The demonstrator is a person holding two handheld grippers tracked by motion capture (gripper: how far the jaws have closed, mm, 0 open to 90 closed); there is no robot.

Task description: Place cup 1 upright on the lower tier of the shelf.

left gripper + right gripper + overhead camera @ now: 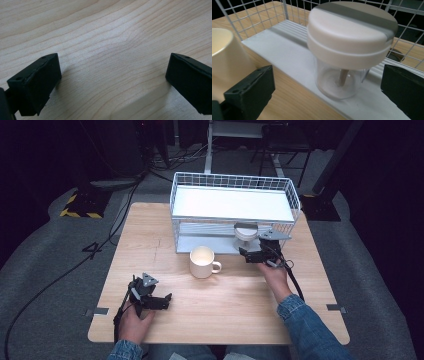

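White-lidded, the clear plastic chopper jar stands on the wire rack's lower shelf, and the right gripper, fingers wide and gripping nothing, would best back straight out so no finger clips it. Its own camera shows the jar's inner spindle; from above, the mug and the idle, wide-open left gripper on the tabletop.
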